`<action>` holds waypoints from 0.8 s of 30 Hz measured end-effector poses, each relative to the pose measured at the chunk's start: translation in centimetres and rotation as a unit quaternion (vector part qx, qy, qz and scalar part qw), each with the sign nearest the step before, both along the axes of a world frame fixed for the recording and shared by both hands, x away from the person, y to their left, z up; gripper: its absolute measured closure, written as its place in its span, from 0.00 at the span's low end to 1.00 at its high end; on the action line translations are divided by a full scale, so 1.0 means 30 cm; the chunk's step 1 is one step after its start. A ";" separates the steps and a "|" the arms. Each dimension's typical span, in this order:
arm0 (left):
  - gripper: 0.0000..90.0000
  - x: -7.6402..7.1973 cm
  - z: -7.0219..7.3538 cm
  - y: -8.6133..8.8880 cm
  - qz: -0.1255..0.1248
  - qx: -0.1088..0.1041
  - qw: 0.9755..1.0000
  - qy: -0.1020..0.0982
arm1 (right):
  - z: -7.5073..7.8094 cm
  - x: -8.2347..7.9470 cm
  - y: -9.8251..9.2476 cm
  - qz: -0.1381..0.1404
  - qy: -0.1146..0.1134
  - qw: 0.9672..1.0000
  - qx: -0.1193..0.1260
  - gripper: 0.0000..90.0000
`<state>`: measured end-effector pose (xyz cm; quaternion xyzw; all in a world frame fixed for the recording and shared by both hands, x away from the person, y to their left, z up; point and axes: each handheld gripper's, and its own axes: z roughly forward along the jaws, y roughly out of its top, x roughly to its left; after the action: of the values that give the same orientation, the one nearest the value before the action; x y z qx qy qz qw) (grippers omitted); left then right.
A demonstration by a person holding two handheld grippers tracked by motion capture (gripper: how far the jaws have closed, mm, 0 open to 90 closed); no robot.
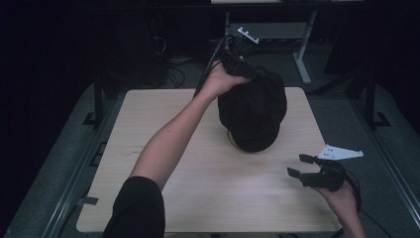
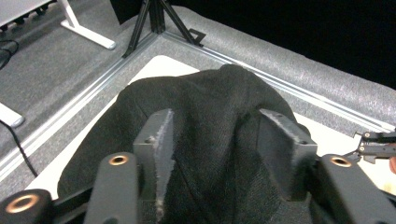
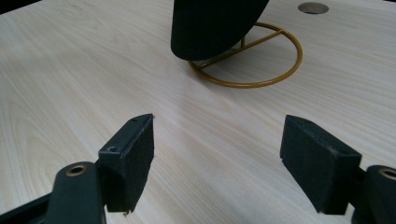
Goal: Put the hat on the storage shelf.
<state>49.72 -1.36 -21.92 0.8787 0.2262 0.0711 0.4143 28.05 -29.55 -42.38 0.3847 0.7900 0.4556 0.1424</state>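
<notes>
A black cap (image 1: 252, 109) sits on a gold wire stand whose ring base (image 3: 243, 85) rests on the light wooden table (image 1: 223, 188). My left gripper (image 1: 251, 71) reaches over the far top of the cap. In the left gripper view its jaws (image 2: 219, 121) stand apart on either side of the cap's crown (image 2: 210, 93), and the pads do not press on the fabric. My right gripper (image 1: 298, 165) hovers open over the table's front right, pointing toward the cap (image 3: 210, 23), with nothing between its fingers (image 3: 217, 135). It also appears at the edge of the left gripper view (image 2: 378, 142).
A round cable hole (image 3: 313, 7) lies in the table beyond the stand. Aluminium rails (image 2: 70, 112) run along the table's sides on grey carpet. A white desk leg (image 1: 302, 54) and a black tripod (image 2: 156, 14) stand behind the table.
</notes>
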 end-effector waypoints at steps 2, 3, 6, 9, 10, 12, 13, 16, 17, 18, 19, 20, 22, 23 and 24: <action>0.48 -0.004 -0.002 0.004 -0.001 -0.003 1.000 0.000 | -0.002 0.000 -0.002 0.001 -0.001 1.000 0.000 0.29; 0.47 -0.007 -0.003 0.006 0.000 -0.004 1.000 -0.001 | -0.003 0.000 -0.003 0.001 -0.001 1.000 -0.001 0.29; 0.45 -0.009 0.000 0.018 -0.001 0.004 1.000 -0.002 | -0.005 0.001 -0.002 0.002 0.002 1.000 -0.001 0.29; 0.43 -0.013 0.006 0.030 0.004 -0.005 1.000 -0.003 | -0.006 0.000 0.001 0.002 0.000 1.000 -0.004 0.29; 0.42 -0.016 0.008 0.034 0.005 -0.007 1.000 -0.004 | -0.006 -0.001 0.001 0.002 0.000 1.000 -0.004 0.29; 0.42 -0.020 0.010 0.039 0.005 -0.003 1.000 -0.006 | -0.007 0.000 0.001 0.002 0.001 1.000 -0.005 0.29; 0.42 -0.023 0.009 0.040 0.007 -0.006 1.000 -0.006 | -0.008 -0.001 0.001 0.002 0.001 1.000 -0.005 0.29; 0.41 -0.035 0.008 0.054 0.005 -0.005 1.000 -0.008 | -0.008 -0.002 0.001 0.000 -0.002 1.000 -0.006 0.29; 0.41 -0.038 0.009 0.060 0.004 -0.003 1.000 -0.009 | -0.008 -0.002 0.001 0.000 -0.002 1.000 -0.006 0.29; 0.41 -0.041 0.009 0.064 0.005 -0.006 1.000 -0.009 | -0.008 -0.002 0.002 -0.001 -0.001 1.000 -0.006 0.29; 0.41 -0.044 0.010 0.070 0.006 -0.006 1.000 -0.009 | -0.009 -0.003 0.002 -0.001 0.000 1.000 -0.005 0.29; 0.41 -0.044 0.010 0.076 0.006 -0.009 1.000 -0.007 | -0.009 -0.003 0.002 -0.001 0.000 1.000 -0.005 0.29; 0.41 -0.044 0.011 0.092 0.005 -0.018 1.000 -0.008 | -0.008 -0.002 0.003 -0.001 -0.001 1.000 -0.006 0.29; 0.41 -0.046 0.010 0.096 0.007 -0.023 1.000 -0.006 | -0.008 -0.001 0.004 -0.002 -0.001 1.000 -0.006 0.29; 0.41 -0.048 0.009 0.102 0.007 -0.024 1.000 -0.006 | -0.008 -0.001 0.004 -0.002 -0.001 1.000 -0.006 0.29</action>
<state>48.28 1.69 -21.63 0.8662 0.2317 0.0740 0.4364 28.01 -29.43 -42.62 0.3847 0.7920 0.4509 0.1465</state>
